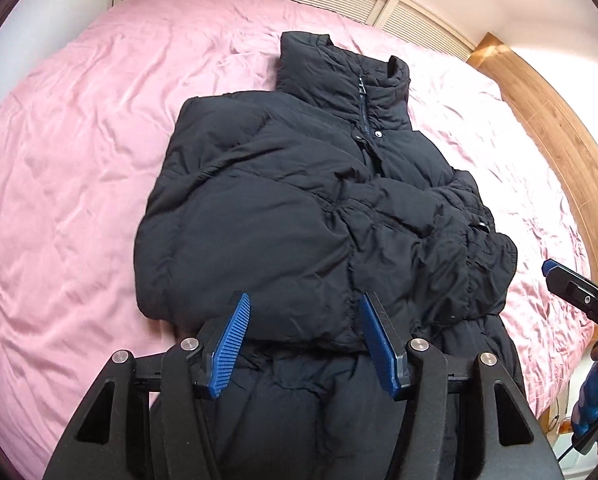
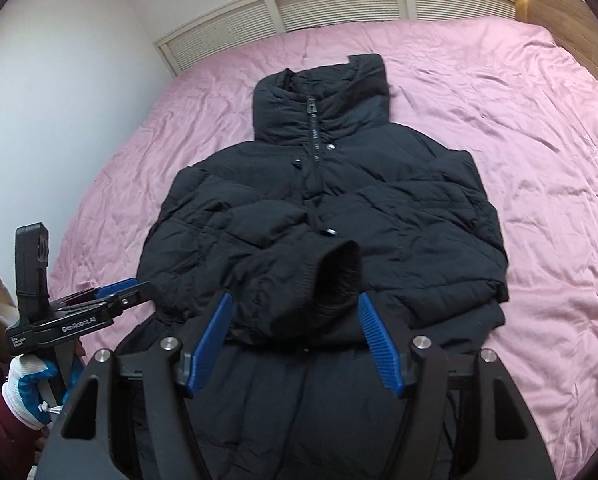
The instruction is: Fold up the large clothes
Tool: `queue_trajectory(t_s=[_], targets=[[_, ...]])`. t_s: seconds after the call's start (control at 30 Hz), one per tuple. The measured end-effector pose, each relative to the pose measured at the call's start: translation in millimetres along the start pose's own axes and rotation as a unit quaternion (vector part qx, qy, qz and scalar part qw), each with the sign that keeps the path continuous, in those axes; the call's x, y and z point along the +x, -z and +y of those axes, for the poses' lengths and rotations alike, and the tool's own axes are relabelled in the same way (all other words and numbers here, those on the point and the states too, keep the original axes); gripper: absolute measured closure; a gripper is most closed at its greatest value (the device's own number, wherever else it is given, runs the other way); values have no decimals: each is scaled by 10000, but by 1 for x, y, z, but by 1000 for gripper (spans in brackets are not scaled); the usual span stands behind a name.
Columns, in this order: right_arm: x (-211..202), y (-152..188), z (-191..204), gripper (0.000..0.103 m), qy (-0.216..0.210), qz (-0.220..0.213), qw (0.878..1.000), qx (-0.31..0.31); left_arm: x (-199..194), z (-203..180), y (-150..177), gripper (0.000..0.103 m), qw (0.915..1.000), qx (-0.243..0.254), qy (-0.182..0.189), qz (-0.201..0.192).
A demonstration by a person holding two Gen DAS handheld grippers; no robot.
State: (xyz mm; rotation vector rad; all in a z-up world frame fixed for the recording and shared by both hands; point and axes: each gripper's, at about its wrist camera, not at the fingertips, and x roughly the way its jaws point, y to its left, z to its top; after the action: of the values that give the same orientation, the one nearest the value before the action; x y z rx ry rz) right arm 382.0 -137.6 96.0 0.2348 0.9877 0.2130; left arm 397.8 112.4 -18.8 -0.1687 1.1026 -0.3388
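A black puffer jacket (image 1: 283, 208) lies front up on the pink bed, zipped collar (image 1: 339, 72) at the far end. Both sleeves are folded across the chest; in the right wrist view one ribbed cuff (image 2: 339, 272) rests near the middle of the jacket (image 2: 399, 220). My left gripper (image 1: 305, 304) hovers above the jacket's near half, open, with nothing between its blue pads. My right gripper (image 2: 295, 300) is also open and empty above the hem side. Each gripper shows in the other's view: the left gripper (image 2: 115, 292) by the jacket's left edge, a right fingertip (image 1: 555, 270) at the right.
The wrinkled pink sheet (image 1: 79, 160) stretches wide around the jacket. A cream slatted panel (image 2: 331, 4) runs behind the bed's far edge and a wooden panel (image 1: 547, 120) along its right side. A gloved hand (image 2: 27, 384) holds the left gripper near a white wall (image 2: 59, 100).
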Motion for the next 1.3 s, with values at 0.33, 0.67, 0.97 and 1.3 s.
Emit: queue_trajectory(t_s=[0.33, 0.67, 0.97, 1.3], targets=[[86, 10, 17, 38, 315, 457, 9979, -332, 51, 24, -20, 45, 9996, 130, -266, -1], [150, 52, -32, 38, 484, 997, 9936, -218, 105, 35, 4, 34, 9993, 132, -316, 151], [129, 42, -24, 38, 436, 1104, 9919, -448, 93, 28, -2, 27, 9984, 232, -390, 352], [104, -22, 11, 38, 41, 485, 9927, -1102, 43, 33, -44, 27, 9985, 197, -439, -264]])
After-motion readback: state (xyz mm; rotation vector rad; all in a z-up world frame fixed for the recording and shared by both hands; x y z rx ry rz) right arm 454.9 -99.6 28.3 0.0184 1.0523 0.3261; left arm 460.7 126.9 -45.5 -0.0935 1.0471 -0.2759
